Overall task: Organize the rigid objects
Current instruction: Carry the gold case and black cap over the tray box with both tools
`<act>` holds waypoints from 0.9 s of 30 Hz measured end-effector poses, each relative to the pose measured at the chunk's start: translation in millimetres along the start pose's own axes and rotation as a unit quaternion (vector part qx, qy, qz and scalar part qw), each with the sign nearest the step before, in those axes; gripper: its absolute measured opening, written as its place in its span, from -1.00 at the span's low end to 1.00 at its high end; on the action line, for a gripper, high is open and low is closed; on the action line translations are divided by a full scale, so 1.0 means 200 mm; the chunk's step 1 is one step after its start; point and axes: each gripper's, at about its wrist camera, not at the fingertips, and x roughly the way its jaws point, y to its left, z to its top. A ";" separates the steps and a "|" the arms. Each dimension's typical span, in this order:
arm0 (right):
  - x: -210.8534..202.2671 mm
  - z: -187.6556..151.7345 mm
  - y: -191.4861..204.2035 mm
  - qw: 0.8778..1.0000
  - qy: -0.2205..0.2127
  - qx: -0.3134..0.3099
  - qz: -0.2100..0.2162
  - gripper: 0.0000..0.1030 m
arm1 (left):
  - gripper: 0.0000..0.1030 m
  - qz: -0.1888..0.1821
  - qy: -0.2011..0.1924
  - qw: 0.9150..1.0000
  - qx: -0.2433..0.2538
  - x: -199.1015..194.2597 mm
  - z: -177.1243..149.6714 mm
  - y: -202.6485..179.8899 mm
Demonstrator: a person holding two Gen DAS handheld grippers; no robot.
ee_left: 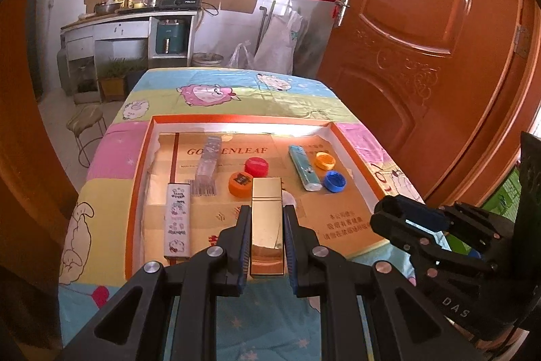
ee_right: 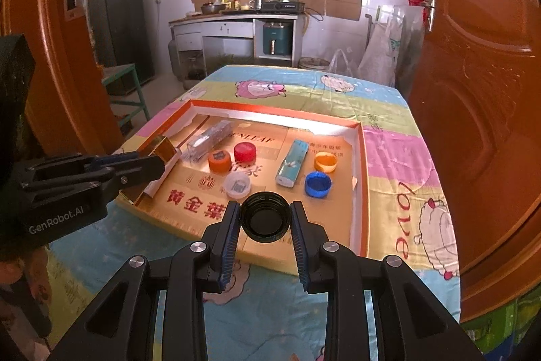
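Observation:
My left gripper [ee_left: 267, 208] is shut on a gold rectangular lighter [ee_left: 267, 219] and holds it over the near part of an orange-rimmed shallow box [ee_left: 236, 119]. My right gripper [ee_right: 265, 208] is shut on a black bottle cap [ee_right: 265, 220] above the box's near edge [ee_right: 361, 178]. Inside lie a red cap [ee_left: 257, 165], an orange cap [ee_left: 240, 183], a yellow cap [ee_left: 325, 160], a blue cap [ee_left: 334, 181], a white cap [ee_right: 237, 185], a teal lighter [ee_left: 304, 168], a clear lighter [ee_left: 209, 159] and a white patterned lighter [ee_left: 177, 219].
The box sits on a table under a cartoon-print cloth [ee_left: 216, 90]. An orange wooden door [ee_left: 422, 56] stands close on the right. A round stool [ee_left: 84, 120] is left of the table, and a kitchen counter [ee_left: 128, 19] lines the far wall.

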 end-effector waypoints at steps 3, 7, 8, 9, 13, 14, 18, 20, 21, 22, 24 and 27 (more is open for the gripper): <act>0.05 0.04 -0.02 1.000 0.002 -0.001 0.003 -0.41 | -0.64 0.006 0.001 1.000 -0.005 0.03 0.03 0.04; 0.11 0.09 -0.03 1.000 0.003 -0.007 0.006 -0.41 | -0.64 0.016 0.000 1.000 -0.016 0.07 0.09 0.11; 0.13 0.11 -0.04 1.000 0.004 -0.008 0.009 -0.42 | -0.64 0.020 0.000 1.000 -0.018 0.08 0.10 0.12; 0.14 0.12 -0.04 1.000 0.005 -0.008 0.011 -0.42 | -0.64 0.024 0.000 0.999 -0.021 0.09 0.12 0.14; 0.21 0.18 -0.06 1.000 0.008 -0.007 0.021 -0.41 | -0.64 0.037 0.004 0.999 -0.028 0.15 0.18 0.21; 0.22 0.20 -0.07 1.000 0.010 -0.007 0.024 -0.41 | -0.64 0.039 0.006 0.999 -0.029 0.17 0.20 0.22; 0.30 0.28 -0.09 0.999 0.014 -0.014 0.029 -0.41 | -0.64 0.052 0.013 0.998 -0.030 0.23 0.25 0.27; 0.33 0.31 -0.09 0.999 0.016 -0.019 0.030 -0.42 | -0.64 0.056 0.017 0.998 -0.028 0.27 0.27 0.28; 0.36 0.33 -0.10 0.999 0.018 -0.024 0.030 -0.41 | -0.64 0.060 0.020 0.998 -0.026 0.29 0.28 0.29; 0.37 0.35 -0.10 0.999 0.019 -0.026 0.029 -0.42 | -0.64 0.062 0.022 0.998 -0.025 0.30 0.29 0.30; 0.42 0.38 -0.11 0.999 0.023 -0.031 0.034 -0.41 | -0.64 0.067 0.026 0.997 -0.024 0.34 0.31 0.32; 0.49 0.41 -0.14 0.998 0.034 -0.029 0.048 -0.42 | -0.64 0.074 0.032 0.997 -0.023 0.38 0.34 0.35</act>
